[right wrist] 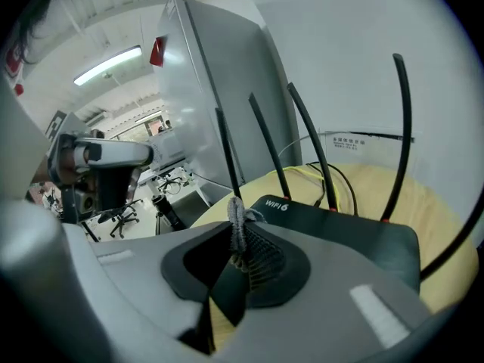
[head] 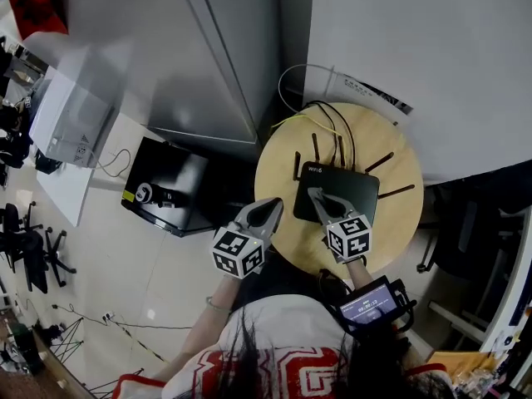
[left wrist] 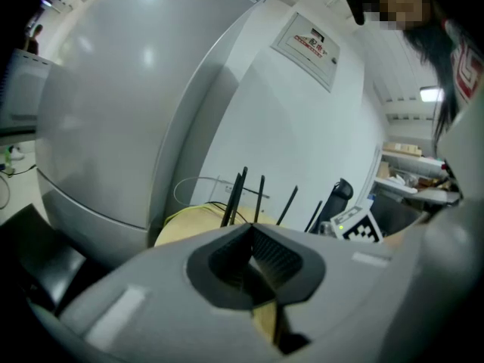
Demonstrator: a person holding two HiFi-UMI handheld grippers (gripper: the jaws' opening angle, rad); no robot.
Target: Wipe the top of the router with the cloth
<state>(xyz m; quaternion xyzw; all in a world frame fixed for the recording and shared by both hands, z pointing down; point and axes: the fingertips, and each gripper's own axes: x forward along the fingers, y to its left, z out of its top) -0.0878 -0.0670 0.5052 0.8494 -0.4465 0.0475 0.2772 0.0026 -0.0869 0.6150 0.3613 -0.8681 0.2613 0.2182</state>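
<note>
Right gripper [right wrist: 235, 237] pinching a gray cloth [right wrist: 237, 219] over the black router [right wrist: 344, 231].
Router's top reads "WIFI6"; left gripper [left wrist: 252, 228], jaws pressed together on nothing, is at the round wooden table's [head: 281, 166] edge.

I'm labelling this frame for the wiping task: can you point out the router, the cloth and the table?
router [head: 359, 183]: head view, bare black top near its right side.
cloth [right wrist: 237, 225]: right gripper view, grey fold pinched between the jaws.
table [head: 281, 177]: head view, bare wood left of the router.
</note>
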